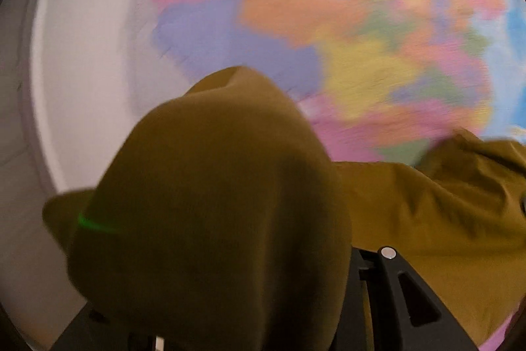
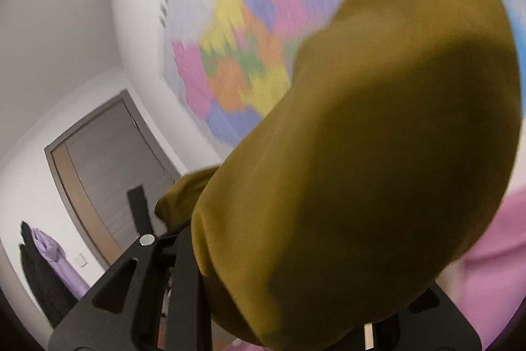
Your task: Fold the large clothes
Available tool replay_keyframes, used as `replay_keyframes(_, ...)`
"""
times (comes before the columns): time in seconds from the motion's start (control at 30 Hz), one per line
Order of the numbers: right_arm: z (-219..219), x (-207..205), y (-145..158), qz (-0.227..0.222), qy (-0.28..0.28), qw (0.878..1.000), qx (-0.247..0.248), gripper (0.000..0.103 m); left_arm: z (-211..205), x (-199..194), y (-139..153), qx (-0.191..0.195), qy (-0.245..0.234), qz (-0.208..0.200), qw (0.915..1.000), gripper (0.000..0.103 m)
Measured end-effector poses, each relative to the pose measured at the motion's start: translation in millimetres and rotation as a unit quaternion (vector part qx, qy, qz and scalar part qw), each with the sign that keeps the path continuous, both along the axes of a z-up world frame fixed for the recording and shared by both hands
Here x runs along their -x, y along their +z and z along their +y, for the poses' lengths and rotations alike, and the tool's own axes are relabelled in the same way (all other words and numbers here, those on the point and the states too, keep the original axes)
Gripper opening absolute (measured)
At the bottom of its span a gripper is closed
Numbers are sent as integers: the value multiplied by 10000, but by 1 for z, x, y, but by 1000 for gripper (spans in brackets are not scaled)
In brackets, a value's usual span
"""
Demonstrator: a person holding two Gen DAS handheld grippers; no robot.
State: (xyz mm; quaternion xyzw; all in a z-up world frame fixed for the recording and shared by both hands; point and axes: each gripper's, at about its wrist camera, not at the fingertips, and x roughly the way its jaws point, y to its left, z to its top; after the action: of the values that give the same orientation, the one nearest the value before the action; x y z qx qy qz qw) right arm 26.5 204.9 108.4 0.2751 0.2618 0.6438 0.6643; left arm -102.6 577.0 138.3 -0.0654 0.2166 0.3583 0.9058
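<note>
While draped in olive-mustard garment [image 1: 210, 186], left gripper [image 1: 269, 301] grip state impossible to tell, right gripper [image 2: 263, 301] likewise smothered and unreadable, blurred colourful wall map [image 1: 345, 22] behind, grey door [image 2: 108, 160] at left

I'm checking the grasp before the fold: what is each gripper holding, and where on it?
Both hold the olive-brown garment, which drapes over the left gripper and right gripper; the gripped part is hidden.

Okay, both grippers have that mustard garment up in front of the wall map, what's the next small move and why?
Probably lower both grippers together. The mustard garment is draped over the left gripper and the right gripper, bunched and hiding the fingers, lifted before the wall map. It likely needs a flat surface before folding.
</note>
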Motion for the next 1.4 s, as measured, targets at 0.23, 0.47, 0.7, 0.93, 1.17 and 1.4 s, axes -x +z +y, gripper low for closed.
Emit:
replay_keyframes(0.23,77,28,-142,691,697,9821,1608,34,100,22,-164,996,1049,1231,9818,36)
replay_keyframes(0.47,21,27,-118,-26,811,9795,1846,71,122,46,-173,1719,935,664,9784,39)
replay_keyframes(0.7,-45,-10,-110,321,-55,9834,1785,52,131,41,-169,1737,978,621,9780,40)
replay_keyframes(0.93,-40,1,-98,-96,250,9812,1913,6,118,58,-171,1475,1315,897,9762,68)
replay_keyframes(1.17,-63,12,-140,345,310,9654,2565,5,59,108,-141,992,1530,811,9799,83)
replay_keyframes(1.4,-59,22,-74,-883,-205,9688,2308,53,-4,105,-112,992,111,110,9949,83)
